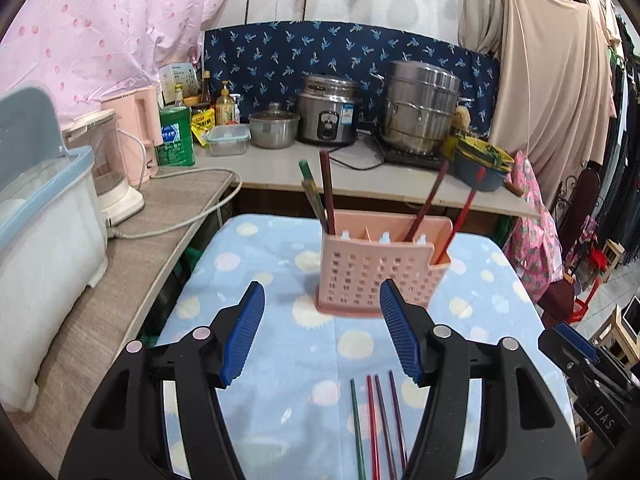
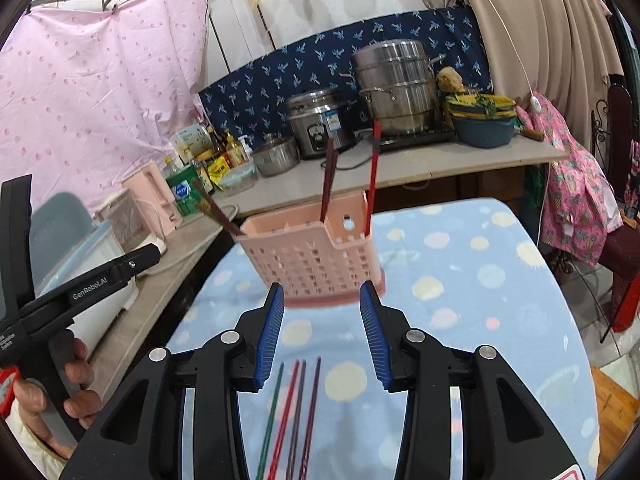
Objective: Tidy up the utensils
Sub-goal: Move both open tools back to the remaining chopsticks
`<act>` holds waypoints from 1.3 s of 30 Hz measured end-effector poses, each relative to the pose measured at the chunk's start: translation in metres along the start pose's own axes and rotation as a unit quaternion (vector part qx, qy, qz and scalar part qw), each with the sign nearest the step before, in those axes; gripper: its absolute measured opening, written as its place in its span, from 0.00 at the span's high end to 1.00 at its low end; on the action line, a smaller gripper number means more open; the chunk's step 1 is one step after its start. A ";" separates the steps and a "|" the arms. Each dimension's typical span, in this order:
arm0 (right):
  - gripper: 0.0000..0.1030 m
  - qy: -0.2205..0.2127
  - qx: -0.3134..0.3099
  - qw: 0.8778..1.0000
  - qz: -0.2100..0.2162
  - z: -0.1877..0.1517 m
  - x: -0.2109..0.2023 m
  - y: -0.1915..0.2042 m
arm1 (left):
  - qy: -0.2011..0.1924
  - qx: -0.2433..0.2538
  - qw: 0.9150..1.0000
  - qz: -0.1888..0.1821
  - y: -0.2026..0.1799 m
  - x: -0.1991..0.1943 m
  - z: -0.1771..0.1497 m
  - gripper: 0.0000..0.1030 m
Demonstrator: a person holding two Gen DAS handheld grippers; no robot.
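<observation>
Both grippers hover over the near end of the blue dotted cloth (image 1: 280,264), nothing held. Left gripper (image 1: 322,332) fingers spread wide; right gripper (image 2: 322,334) open too, a bit narrower.

Four loose chopsticks (image 1: 376,424) lie side by side on the cloth between the fingers: green, red, two dark ones. Right wrist view shows the same four (image 2: 292,412).

Only the right view shows the person's left hand (image 2: 52,392) on the other gripper's handle.

Further out, the pink slotted holder (image 1: 376,276) stands on the cloth. Left compartment holds a green and a dark red stick, right end two red ones, all leaning.

Beyond it, counter (image 1: 280,168) with rice cooker (image 1: 330,114), steel steamer pot (image 1: 424,106), small lidded pot (image 1: 274,128), bottles. Pink kettle (image 1: 138,136) on the left.
</observation>
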State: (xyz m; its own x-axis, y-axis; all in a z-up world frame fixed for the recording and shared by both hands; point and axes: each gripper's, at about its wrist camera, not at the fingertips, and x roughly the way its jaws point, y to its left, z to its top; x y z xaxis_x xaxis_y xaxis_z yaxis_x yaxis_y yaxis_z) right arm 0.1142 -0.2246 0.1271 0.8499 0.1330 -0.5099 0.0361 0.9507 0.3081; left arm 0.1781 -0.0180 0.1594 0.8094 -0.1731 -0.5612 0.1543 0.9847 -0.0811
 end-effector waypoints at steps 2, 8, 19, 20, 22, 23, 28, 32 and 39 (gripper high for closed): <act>0.62 0.010 0.003 1.000 -0.003 -0.014 -0.003 -0.003 | 0.008 0.002 1.000 -0.003 0.000 -0.005 -0.014 0.45; 0.62 0.045 -0.009 0.999 -0.017 -0.057 -0.007 -0.003 | 0.038 0.000 0.999 -0.014 0.002 -0.013 -0.052 0.45; 0.62 0.124 -0.039 0.991 -0.025 -0.144 0.003 0.009 | 0.108 0.000 0.994 -0.001 0.012 -0.007 -0.133 0.45; 0.62 0.131 -0.039 0.990 -0.024 -0.150 0.004 0.010 | 0.111 -0.001 0.994 -0.002 0.014 -0.007 -0.138 0.45; 0.62 0.141 -0.043 0.989 -0.023 -0.162 0.007 0.015 | 0.117 -0.003 0.993 0.000 0.017 -0.007 -0.146 0.45; 0.62 0.145 -0.049 0.988 -0.025 -0.166 0.008 0.017 | 0.121 -0.003 0.993 0.001 0.018 -0.006 -0.152 0.45; 0.62 0.155 -0.078 0.984 -0.034 -0.181 0.014 0.029 | 0.137 -0.004 0.990 0.009 0.023 -0.003 -0.168 0.45; 0.65 0.163 -0.079 0.983 -0.036 -0.187 0.019 0.031 | 0.149 -0.010 0.989 0.013 0.030 -0.001 -0.179 0.45; 0.80 0.170 -0.084 0.981 -0.041 -0.195 0.021 0.034 | 0.161 -0.013 0.987 0.016 0.035 0.001 -0.188 0.45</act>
State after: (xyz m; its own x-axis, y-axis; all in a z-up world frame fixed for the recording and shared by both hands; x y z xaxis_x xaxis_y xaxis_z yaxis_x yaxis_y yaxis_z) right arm 0.0312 -0.1349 -0.0299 0.6227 0.1121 -0.7744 -0.0147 0.9912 0.1317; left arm 0.0778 0.0204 0.0010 0.5911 -0.1310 -0.7959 0.1141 0.9904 -0.0783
